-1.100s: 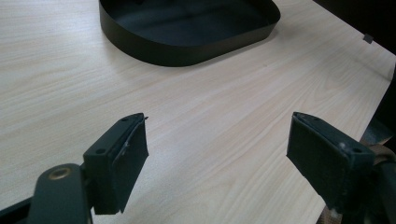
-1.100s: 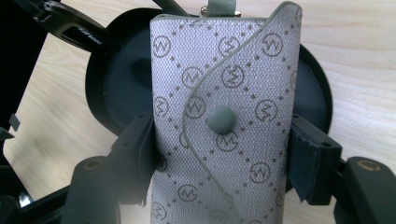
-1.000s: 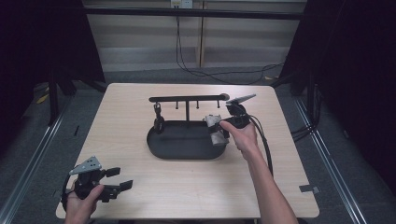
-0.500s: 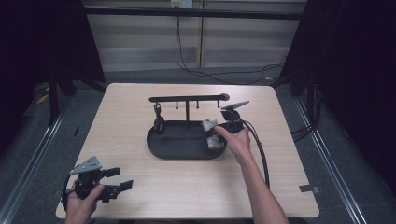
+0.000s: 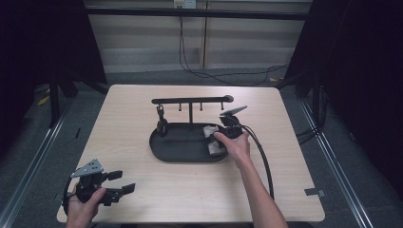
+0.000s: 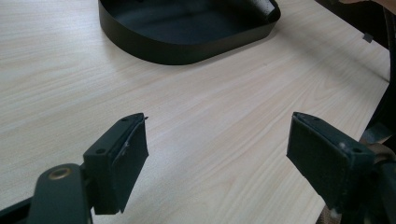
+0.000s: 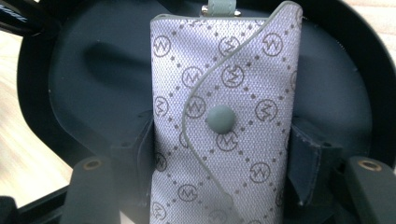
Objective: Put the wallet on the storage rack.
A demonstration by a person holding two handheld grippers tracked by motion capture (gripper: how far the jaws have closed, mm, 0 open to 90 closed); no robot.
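The right gripper (image 7: 219, 186) is clamped on a small fabric key pouch (image 7: 224, 121), one pad pressed against each long side. The pouch is pale grey woven cloth printed with a repeating round monogram set in a diamond grid of dots. A curved flap crosses its front and is fastened by a single grey-green snap button (image 7: 220, 118) near the middle. A matching grey-green tab (image 7: 220, 6) with a metal fitting projects from its far end.

In the high view the pouch (image 5: 212, 137) is held over the right end of the black oval tray (image 5: 180, 147); whether it rests on the tray floor cannot be told. The tray sits at the middle of the table (image 5: 142, 190), slightly toward the far edge. A black T-shaped hanger stand (image 5: 191, 100) rises from the tray's far rim.

The left gripper (image 5: 119, 183) is released, jaws wide apart with nothing between them, near the table's near left corner. Its own view shows bare wood between the pads (image 6: 128, 158).
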